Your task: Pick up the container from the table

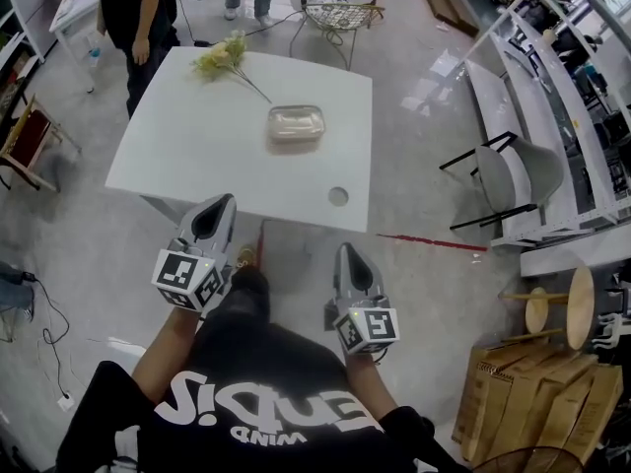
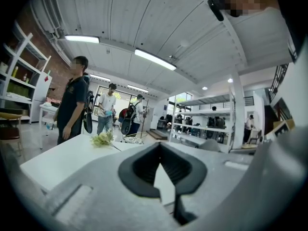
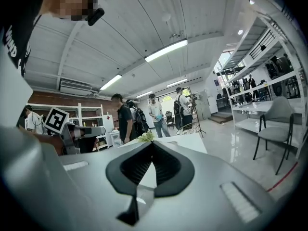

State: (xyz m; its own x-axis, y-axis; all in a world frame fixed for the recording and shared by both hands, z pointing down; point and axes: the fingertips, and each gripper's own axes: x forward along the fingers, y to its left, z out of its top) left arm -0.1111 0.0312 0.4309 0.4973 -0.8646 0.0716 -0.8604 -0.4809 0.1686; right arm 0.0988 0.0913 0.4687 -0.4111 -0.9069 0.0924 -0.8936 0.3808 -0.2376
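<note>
Both claws pressed together, empty. My left gripper (image 1: 223, 203) and right gripper (image 1: 347, 251) are at the table's (image 1: 177, 156) near edge. Container (image 1: 296, 123) mid-table, flowers (image 1: 225, 57) at its far side.

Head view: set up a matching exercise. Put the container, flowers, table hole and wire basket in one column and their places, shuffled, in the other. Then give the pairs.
Things:
1. container
2. flowers
3. hole
4. wire basket

Places:
A. beyond the far edge of the table, not on it
B. by the table's near right corner
C. near the table's middle
D. at the table's far edge, toward the left

Pairs: 1-C, 2-D, 3-B, 4-A
</note>
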